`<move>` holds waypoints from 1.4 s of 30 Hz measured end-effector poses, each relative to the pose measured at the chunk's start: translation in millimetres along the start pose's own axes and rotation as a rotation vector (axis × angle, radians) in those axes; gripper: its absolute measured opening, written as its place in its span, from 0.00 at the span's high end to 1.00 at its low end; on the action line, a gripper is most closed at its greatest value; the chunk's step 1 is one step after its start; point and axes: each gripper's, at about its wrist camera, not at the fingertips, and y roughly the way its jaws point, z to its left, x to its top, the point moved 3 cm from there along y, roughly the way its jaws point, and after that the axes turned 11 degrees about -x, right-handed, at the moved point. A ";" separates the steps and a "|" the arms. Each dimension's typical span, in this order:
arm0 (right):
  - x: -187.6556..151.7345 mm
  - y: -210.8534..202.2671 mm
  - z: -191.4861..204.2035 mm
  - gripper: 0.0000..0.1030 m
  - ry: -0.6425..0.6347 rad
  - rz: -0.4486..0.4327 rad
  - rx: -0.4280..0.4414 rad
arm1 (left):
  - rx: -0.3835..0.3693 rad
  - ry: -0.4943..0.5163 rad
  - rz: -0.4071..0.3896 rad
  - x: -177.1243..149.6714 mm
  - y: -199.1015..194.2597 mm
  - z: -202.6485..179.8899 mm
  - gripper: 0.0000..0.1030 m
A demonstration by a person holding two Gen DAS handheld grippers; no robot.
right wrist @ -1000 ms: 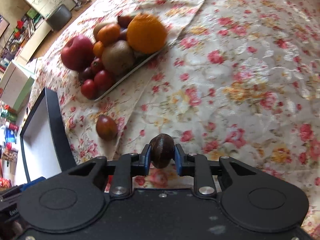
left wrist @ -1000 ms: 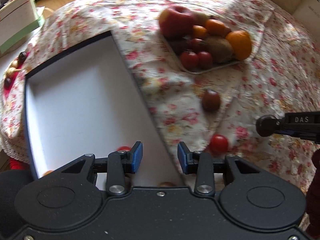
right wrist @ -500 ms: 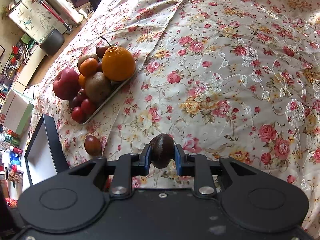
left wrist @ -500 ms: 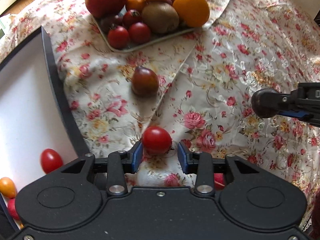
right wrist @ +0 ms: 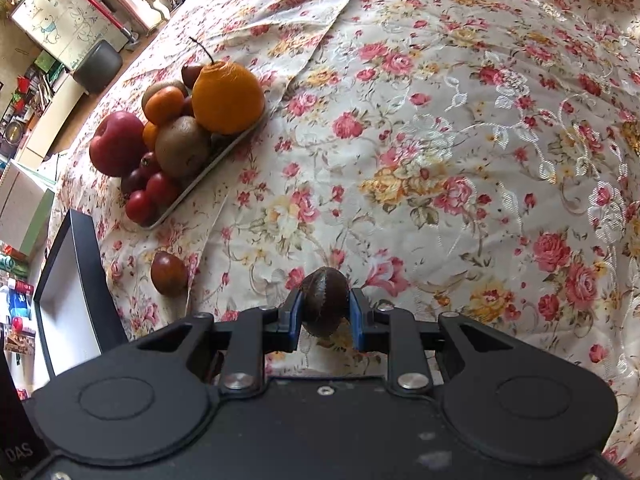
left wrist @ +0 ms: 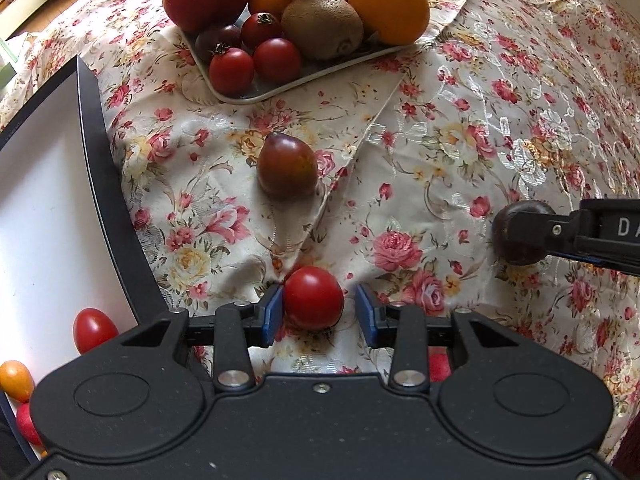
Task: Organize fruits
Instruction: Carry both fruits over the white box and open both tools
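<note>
Red tomato (left wrist: 313, 298) between 2 pads (left wrist: 272, 314)

A table draped in a floral cloth (left wrist: 500, 120) carries everything. On the cloth sit a grey tray (left wrist: 304, 82) heaped with fruit, a black-rimmed white box (left wrist: 104, 168) near it, a dark brownish tomato (left wrist: 287, 167) between them, and a red tomato (left wrist: 314, 298).

Glossy smooth red tomato (left wrist: 313, 298), fuzzy matt kiwi (left wrist: 322, 26), shiny embroidered floral tablecloth (left wrist: 500, 128)
</note>
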 end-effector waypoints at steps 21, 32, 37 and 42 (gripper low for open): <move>-5.4 -25.7 40.0 0.75 -0.097 -0.031 0.046 | -0.001 -0.139 -0.108 8.6 -63.7 53.5 0.62; -52.5 -30.3 162.5 0.75 -0.358 0.014 0.134 | 0.162 -0.352 -0.120 3.5 -103.0 164.1 0.62; -75.1 -24.6 219.2 0.75 -0.467 0.057 0.129 | 0.163 -0.452 -0.136 -8.3 -104.3 206.2 0.62; -89.0 -18.1 255.0 0.75 -0.523 0.095 0.122 | 0.147 -0.523 -0.129 -19.1 -100.5 224.7 0.62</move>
